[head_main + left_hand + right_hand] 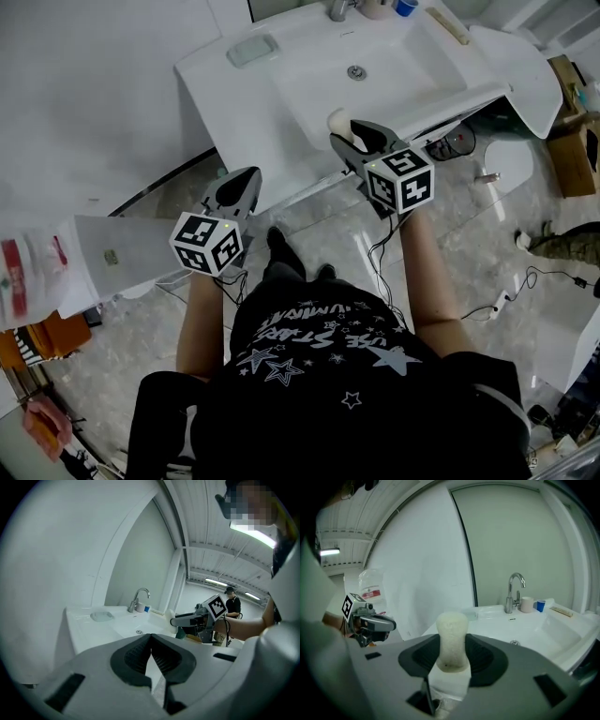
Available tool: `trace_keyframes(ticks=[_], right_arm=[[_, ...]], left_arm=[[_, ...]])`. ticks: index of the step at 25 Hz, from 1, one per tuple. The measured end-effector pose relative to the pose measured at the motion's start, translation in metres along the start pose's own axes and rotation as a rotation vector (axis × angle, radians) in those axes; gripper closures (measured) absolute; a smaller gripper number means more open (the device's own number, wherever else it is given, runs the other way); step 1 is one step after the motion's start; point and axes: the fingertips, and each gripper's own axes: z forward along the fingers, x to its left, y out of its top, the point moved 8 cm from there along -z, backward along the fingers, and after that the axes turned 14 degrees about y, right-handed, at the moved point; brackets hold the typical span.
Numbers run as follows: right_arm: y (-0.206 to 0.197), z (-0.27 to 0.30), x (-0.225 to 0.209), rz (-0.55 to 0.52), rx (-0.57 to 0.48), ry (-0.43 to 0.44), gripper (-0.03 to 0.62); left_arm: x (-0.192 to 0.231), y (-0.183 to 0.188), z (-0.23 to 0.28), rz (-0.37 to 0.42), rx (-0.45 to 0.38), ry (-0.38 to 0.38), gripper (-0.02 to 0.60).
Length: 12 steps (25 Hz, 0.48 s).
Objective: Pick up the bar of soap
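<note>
Soap bar (339, 122), seen from the head view, is clamped in the right gripper (354, 139). It is lifted off the white sink (281, 103) and held over the sink's front edge. The pale soap dish (251, 50) at the back corner looks empty, so the pick seems already made. The left gripper (236, 190) sits lower and off to the left, beside the sink, apparently kept out of the way because one gripper is enough for this.

In the left gripper view, that gripper's (151, 641) dark ribbed pads are pressed together with nothing between them. Across the basin, the right gripper (187, 619) holds the soap (169, 615) at its tip, clear of the sink top.

In the right gripper view, the jaws grip the soap (451, 630) by its lower part, so it stands upright between the pads, probably for a steady hold. It is a cream-white bar with a rounded top and a matte, slightly rough surface. A darker, damp-looking mark shows near its base. The faucet (513, 590) stands well behind.
</note>
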Motion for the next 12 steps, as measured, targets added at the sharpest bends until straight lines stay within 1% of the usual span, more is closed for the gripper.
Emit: trace_keyframes(ticks=[6,12], right_arm=[[-0.01,-0.026,0.022,-0.02,-0.005,0.01,0.416],[-0.026,-0.057,0.046,-0.038,-0.001,0.018,0.416]], left_arm=[[-0.022,-0.011,-0.026,-0.004,-0.018,0.019,0.572],[-0.052,-0.028,-0.051,0.0,-0.018,0.016,0.572]])
